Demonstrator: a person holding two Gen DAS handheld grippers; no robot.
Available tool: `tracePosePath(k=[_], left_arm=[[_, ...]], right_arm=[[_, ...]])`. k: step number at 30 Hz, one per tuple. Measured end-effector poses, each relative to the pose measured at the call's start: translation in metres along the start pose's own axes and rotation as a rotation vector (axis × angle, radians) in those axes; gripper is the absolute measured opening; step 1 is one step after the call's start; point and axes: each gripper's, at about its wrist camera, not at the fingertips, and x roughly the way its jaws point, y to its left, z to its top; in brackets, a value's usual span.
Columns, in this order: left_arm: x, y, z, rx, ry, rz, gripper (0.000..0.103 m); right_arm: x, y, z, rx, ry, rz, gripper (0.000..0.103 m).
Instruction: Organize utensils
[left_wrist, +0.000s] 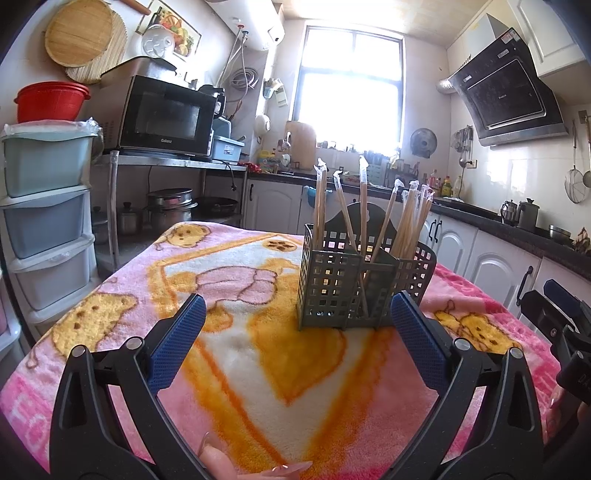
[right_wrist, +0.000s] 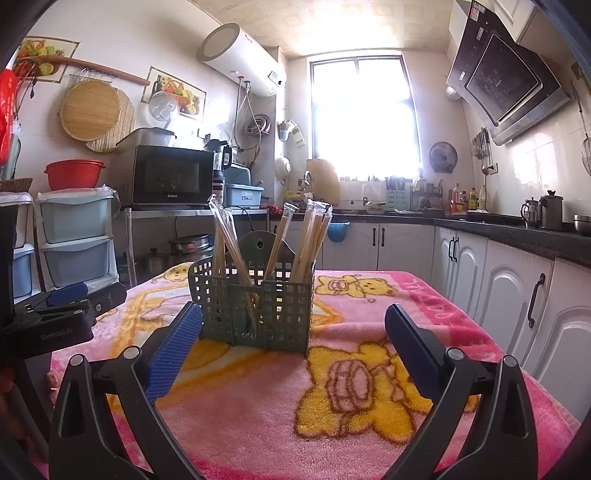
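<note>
Plastic-sleeved chopsticks (left_wrist: 364, 192) at 12 o'clock in the caddy (right_wrist: 258, 306) look light, stiff and slippery; pinch one mid-shaft. Both your left gripper (left_wrist: 297, 314) and right gripper (right_wrist: 288, 325) have fingers released.

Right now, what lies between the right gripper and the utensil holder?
Only bare blanket separates the right gripper from the utensil holder, per the right wrist view.

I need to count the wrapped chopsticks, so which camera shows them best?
The left wrist view: the wrapped chopsticks fan apart above the holder, tips distinct. In the right wrist view they bunch together and overlap against the window glare.
</note>
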Motion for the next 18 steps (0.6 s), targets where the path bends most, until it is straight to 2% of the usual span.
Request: tracePosePath(k=[18], left_arm=[[0.001, 0.0012, 0.0, 0.0, 0.001, -0.001, 0.093]], right_arm=[[0.0003, -0.0001, -0.0004, 0.002, 0.0, -0.001, 0.097]])
